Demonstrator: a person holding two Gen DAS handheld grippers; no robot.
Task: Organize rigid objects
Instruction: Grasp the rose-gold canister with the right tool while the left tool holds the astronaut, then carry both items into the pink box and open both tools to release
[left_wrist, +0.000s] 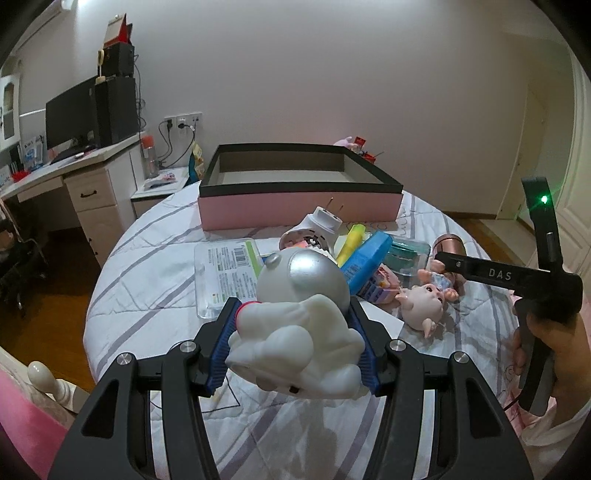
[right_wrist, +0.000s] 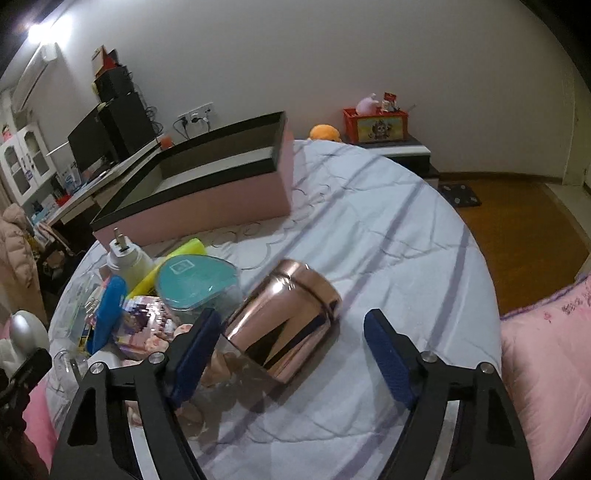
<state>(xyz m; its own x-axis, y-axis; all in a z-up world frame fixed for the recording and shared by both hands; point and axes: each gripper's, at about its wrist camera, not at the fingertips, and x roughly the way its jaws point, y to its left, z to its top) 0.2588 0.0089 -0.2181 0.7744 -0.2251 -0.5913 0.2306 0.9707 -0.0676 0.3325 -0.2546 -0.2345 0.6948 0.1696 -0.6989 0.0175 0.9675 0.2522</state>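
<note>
The left gripper (left_wrist: 293, 343) was clamped on a white astronaut figure (left_wrist: 299, 314), its blue pads pressed against both flanks of the body, the silver helmet pointing forward and away from the tool. The figure was held clear of the bedcover (left_wrist: 155, 258), above the near edge of the clutter.

The pink box (left_wrist: 299, 206) with the black rim stood open straight ahead of the left gripper, beyond the pile, its long side broadside to the tool. Judged from this, the coming move for the left side was a forward carry over the pile, with the box's near wall to be cleared before release.

The right gripper (right_wrist: 291, 354) stood with its jaws wide apart and nothing between the pads. The copper-coloured cup (right_wrist: 284, 317) lay on its side on the bedcover just ahead of it, nearer the left-hand pad, its long axis running diagonally away to the right, so that it lay oblique to the jaw line. Whether the left-hand pad touched the cup wall could not be told; the two overlapped in the right wrist view. The right gripper was plainly the nearer tool to the cup.

A teal-lidded container (right_wrist: 195, 280), a blue case (right_wrist: 107, 317), a yellow marker (right_wrist: 177, 254), a white plug adapter (right_wrist: 127, 260) and a small pink doll (left_wrist: 424, 299) lay in the pile, still outside the box.
</note>
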